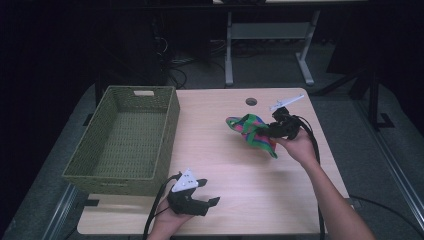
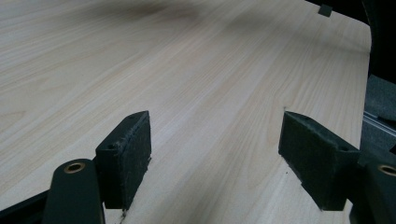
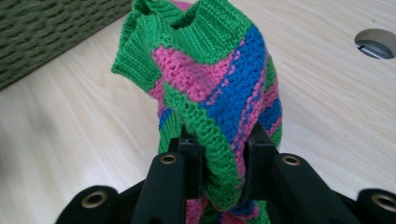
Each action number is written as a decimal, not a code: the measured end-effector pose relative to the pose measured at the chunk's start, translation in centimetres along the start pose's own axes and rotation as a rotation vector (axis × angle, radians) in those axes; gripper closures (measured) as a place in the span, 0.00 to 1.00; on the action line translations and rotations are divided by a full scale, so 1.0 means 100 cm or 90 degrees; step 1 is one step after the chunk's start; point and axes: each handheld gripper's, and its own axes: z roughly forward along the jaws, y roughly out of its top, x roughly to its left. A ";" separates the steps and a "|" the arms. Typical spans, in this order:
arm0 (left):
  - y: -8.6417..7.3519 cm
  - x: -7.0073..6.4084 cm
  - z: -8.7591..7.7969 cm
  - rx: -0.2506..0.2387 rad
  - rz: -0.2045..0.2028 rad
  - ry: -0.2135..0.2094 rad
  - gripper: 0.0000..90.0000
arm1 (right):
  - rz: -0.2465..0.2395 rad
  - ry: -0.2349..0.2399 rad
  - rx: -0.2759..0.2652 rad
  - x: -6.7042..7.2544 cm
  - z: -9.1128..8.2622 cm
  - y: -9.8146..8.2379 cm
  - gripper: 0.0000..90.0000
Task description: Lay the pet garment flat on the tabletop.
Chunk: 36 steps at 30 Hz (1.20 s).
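While the right gripper (image 1: 266,131) clamps a fold of the knit cloth (image 1: 251,130), the carry step looks to be in hand: the cloth hangs lifted above the right half of the table (image 1: 235,170), well apart from the basket (image 1: 127,137). In the right gripper view the two jaws pinch the cloth (image 3: 219,93) tight near its lower edge, with the green ribbed hem flopping over above them. The left gripper (image 1: 202,202) rests low at the table's near edge, just beside the basket's near corner; its jaws stand wide apart with bare wood between the pads (image 2: 126,149), holding nothing. Judging by the layout, the next move is likely a sweep leftward over the basket's rim, high enough that the dangling end clears the woven wall, then a release inside.
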 end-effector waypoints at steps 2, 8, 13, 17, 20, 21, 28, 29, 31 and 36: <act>0.000 0.000 -0.001 -0.001 -0.002 0.000 0.28 | 0.001 0.005 -0.003 0.002 -0.003 0.000 0.82; 0.000 0.000 0.000 -0.001 -0.002 0.001 0.28 | -0.011 0.015 -0.010 0.009 -0.011 0.001 0.81; 0.000 0.001 -0.001 -0.002 -0.004 0.002 0.28 | -0.018 0.027 -0.007 0.012 -0.015 -0.001 0.81; 0.000 0.002 -0.003 -0.011 -0.008 0.004 0.28 | -0.022 0.039 -0.017 0.017 -0.019 -0.004 0.81; 0.000 0.003 -0.004 -0.012 -0.008 0.004 0.28 | -0.034 0.041 -0.022 0.020 -0.022 -0.006 0.81; 0.000 0.003 -0.004 -0.013 -0.008 0.006 0.28 | -0.038 0.041 -0.021 0.023 -0.024 -0.008 0.81; 0.000 0.002 -0.005 -0.019 -0.010 0.011 0.28 | -0.044 0.061 -0.026 0.034 -0.027 -0.016 0.81; 0.000 0.002 -0.005 -0.024 -0.013 0.011 0.28 | -0.045 0.065 -0.026 0.037 -0.028 -0.017 0.81; 0.000 0.003 -0.006 -0.027 -0.018 0.010 0.28 | -0.050 0.072 -0.030 0.041 -0.028 -0.019 0.81; 0.000 0.003 -0.007 -0.032 -0.020 0.012 0.28 | -0.064 0.078 -0.023 0.050 -0.028 -0.024 0.81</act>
